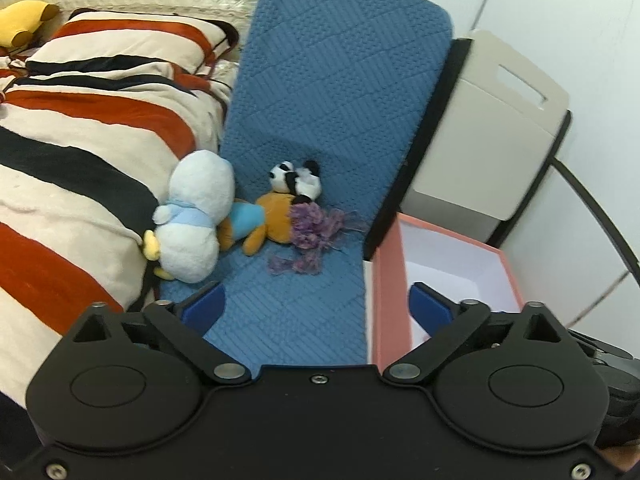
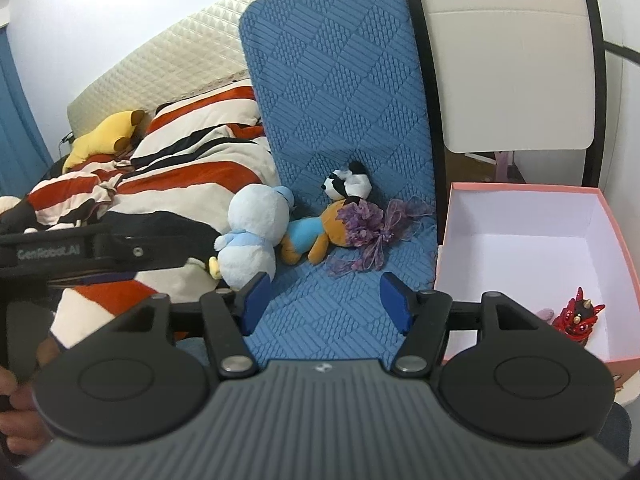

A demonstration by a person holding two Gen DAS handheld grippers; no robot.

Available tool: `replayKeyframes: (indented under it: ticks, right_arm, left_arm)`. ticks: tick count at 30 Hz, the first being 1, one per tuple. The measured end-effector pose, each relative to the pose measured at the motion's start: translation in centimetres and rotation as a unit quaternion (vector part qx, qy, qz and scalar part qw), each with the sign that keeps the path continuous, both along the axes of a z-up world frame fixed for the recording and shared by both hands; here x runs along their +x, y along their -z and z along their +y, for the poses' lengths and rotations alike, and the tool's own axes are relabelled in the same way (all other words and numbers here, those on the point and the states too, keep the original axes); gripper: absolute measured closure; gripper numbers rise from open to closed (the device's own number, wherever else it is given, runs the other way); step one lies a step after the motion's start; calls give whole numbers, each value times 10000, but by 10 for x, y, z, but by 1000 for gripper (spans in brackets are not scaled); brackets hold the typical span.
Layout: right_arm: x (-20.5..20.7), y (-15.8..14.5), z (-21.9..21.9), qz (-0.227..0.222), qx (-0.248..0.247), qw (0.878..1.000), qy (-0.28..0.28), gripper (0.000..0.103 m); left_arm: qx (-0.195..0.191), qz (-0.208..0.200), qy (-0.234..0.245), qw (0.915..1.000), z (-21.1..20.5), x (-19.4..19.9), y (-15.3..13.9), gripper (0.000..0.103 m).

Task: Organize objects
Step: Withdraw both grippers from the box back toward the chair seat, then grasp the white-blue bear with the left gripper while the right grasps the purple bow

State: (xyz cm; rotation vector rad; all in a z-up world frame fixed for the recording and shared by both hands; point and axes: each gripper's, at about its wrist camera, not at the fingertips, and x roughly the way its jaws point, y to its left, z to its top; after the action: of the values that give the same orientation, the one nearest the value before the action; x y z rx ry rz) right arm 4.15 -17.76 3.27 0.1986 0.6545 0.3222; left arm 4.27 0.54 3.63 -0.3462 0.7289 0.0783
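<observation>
A white and pale blue plush duck (image 1: 192, 220) (image 2: 250, 234), an orange plush with a blue shirt (image 1: 260, 220) (image 2: 312, 236), a small panda plush (image 1: 296, 180) (image 2: 350, 184) and a purple ribbon bow (image 1: 312, 228) (image 2: 368, 228) lie together on a blue quilted mat (image 1: 312, 320) (image 2: 320, 312). A pink box with a white inside (image 1: 386, 280) (image 2: 520, 248) stands to the right; it holds a small red figure (image 2: 578, 316). My left gripper (image 1: 316, 304) is open and empty, short of the toys. My right gripper (image 2: 326, 300) is open and empty, also short of them.
A bed with a striped red, black and cream blanket (image 1: 80, 128) (image 2: 160, 168) lies left, with a yellow plush (image 1: 24, 20) (image 2: 104, 136) on it. A beige chair back (image 1: 492, 120) (image 2: 508, 60) stands behind the box. The left gripper's body (image 2: 80, 256) crosses the right wrist view.
</observation>
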Motion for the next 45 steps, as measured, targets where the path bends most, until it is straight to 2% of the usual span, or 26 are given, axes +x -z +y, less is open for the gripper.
replayKeyframes:
  ticks: [2, 7, 15, 17, 27, 29, 33, 35, 36, 45]
  right_arm:
    - [11, 4, 2, 29, 26, 10000, 39, 19]
    - [46, 21, 11, 206, -62, 9997, 120, 18]
    - [111, 50, 35, 333, -57, 9993, 164, 19]
    - [127, 58, 41, 398, -6, 9990, 203, 26]
    - [209, 110, 71, 760, 18, 9968, 227, 37]
    - [225, 122, 76, 827, 1, 9964, 185, 42]
    - [250, 139, 83, 881, -23, 9959, 206, 42]
    - [262, 147, 88, 858, -99, 9959, 252, 46]
    - [269, 151, 90, 871, -117, 9957, 277, 52]
    - [311, 188, 94, 1080, -97, 9928, 512, 53]
  left_arm:
    - [-3, 27, -94, 10000, 11, 11, 5, 0]
    - [-61, 295, -225, 9993, 41, 49, 25, 0]
    - [116, 856, -193, 9961, 82, 119, 75, 0]
    - [193, 998, -181, 9947, 91, 136, 88, 0]
    - [466, 1367, -184, 9893, 125, 203, 141, 1]
    - [598, 1418, -144, 9880, 126, 214, 150, 1]
    - [761, 1493, -45, 9858, 129, 233, 163, 1]
    - [860, 1508, 86, 9848, 128, 241, 169, 1]
    - [919, 1533, 128, 9838, 128, 245, 171, 1]
    - [1316, 1772, 209, 9751, 129, 273, 198, 1]
